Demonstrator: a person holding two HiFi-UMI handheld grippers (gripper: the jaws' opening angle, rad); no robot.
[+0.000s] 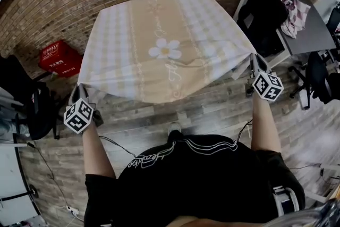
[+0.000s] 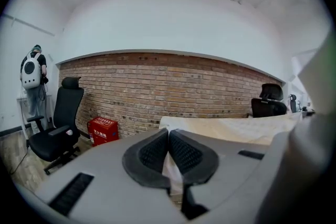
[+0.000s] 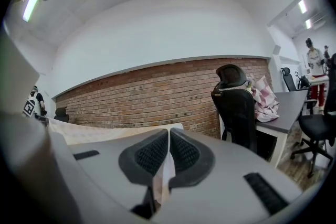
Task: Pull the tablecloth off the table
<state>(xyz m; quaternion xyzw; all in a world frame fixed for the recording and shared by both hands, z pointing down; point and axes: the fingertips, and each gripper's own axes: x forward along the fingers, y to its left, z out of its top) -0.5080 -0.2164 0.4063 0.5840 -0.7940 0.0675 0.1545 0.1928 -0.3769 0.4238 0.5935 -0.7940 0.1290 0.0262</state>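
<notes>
Red crate (image 2: 102,130), beyond and left of the jaws of the left gripper (image 2: 169,134): white characters, too small to read. Tablecloth (image 1: 133,34): cursive lettering along its stripes (illegible). Black shirt (image 1: 212,178): white script, unreadable.

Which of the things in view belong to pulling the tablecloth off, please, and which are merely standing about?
Job in hand: tablecloth, left gripper and right gripper, each shut on a near corner of it.

Standing about: red crate, black chair, office chair, grey desk, crumpled fabric on that desk.
</notes>
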